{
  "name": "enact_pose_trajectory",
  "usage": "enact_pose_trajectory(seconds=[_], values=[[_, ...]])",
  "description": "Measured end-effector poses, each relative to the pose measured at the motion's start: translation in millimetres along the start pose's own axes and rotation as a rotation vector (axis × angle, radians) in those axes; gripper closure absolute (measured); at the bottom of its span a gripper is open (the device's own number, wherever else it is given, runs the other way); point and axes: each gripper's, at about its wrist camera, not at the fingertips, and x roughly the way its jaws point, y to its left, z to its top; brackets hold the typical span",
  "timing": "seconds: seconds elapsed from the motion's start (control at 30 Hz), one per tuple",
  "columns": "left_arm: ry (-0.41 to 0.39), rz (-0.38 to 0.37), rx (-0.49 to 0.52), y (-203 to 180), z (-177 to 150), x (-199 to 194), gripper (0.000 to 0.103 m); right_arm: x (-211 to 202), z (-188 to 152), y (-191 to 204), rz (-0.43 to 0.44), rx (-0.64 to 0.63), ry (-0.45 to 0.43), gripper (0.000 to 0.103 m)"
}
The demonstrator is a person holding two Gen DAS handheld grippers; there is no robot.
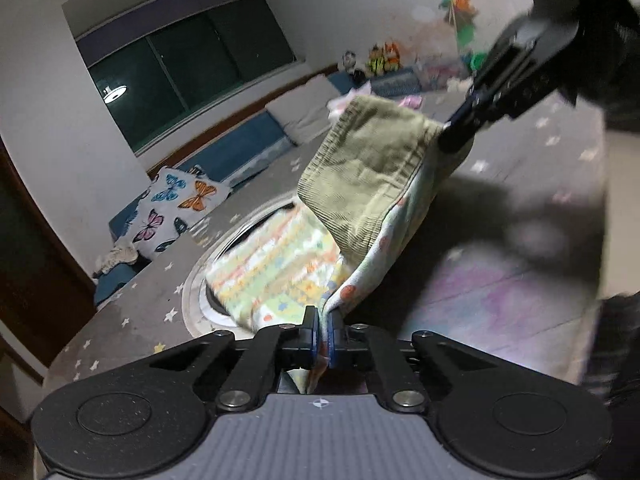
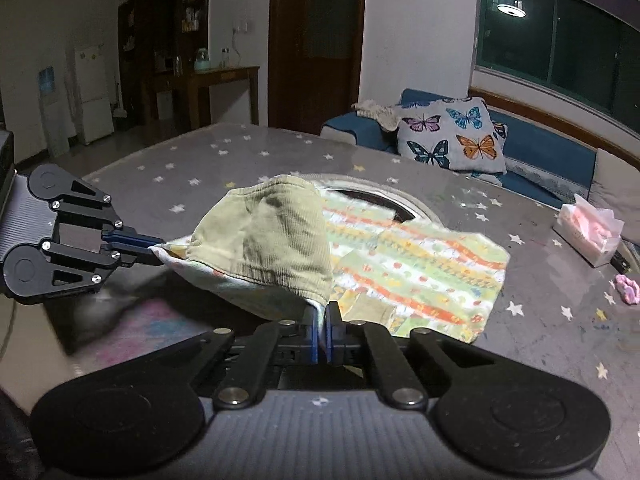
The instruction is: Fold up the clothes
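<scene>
A small garment [image 1: 372, 176] with an olive corduroy outside and a striped pastel lining [image 1: 280, 268] is held up over the grey star-patterned table [image 1: 132, 312]. My left gripper [image 1: 323, 320] is shut on one corner of its edge. My right gripper [image 2: 323, 316] is shut on the other corner. In the right wrist view the garment [image 2: 276, 236] hangs between both grippers, its patterned far part [image 2: 420, 264] lying on the table [image 2: 200, 160]. The left gripper [image 2: 156, 250] shows at the left there; the right gripper [image 1: 452, 136] shows at the upper right in the left wrist view.
A round metal-rimmed inset [image 2: 384, 196] sits in the table under the garment. A tissue pack [image 2: 588, 232] and a pink item [image 2: 628, 288] lie at the right. A blue sofa [image 2: 540, 152] with a butterfly cushion [image 2: 452, 136] stands behind, below a window.
</scene>
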Motion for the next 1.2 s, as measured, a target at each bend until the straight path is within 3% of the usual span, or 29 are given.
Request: enact_pose_trajectory(seconds=[0.17,0.3,0.5,0.73,1.0,1.1,1.2], values=[[-0.049,-0.032,-0.034,-1.8,13.6,-50.3,0.098,-46.5,1.6,13.0,0.017,-0.010,-0.042,0.100],[-0.086,0.005,-0.040,8.0,30.0,-52.5,0.098,-57.7,14.1,12.0,0.009,-0.037,-0.075,0.100],[-0.076,0.044,-0.073,43.2,52.0,2.0,0.098,-21.9,41.9,-11.0,-0.017,-0.045,-0.072,0.101],[0.027,0.040,-0.125,75.3,64.1,95.2,0.098,53.6,72.4,-49.2,-0.042,-0.009,0.005,0.100],[0.185,0.031,-0.155,77.2,41.6,177.4,0.096,143.2,54.7,-85.3,-0.097,0.106,0.128,0.095],[0.202,0.042,-0.157,75.3,33.9,184.8,0.092,146.2,42.3,-93.7,-0.151,0.151,0.122,0.094],[0.197,0.061,-0.159,75.5,34.2,184.8,0.086,131.1,33.9,-96.3,-0.151,0.204,0.097,0.093]])
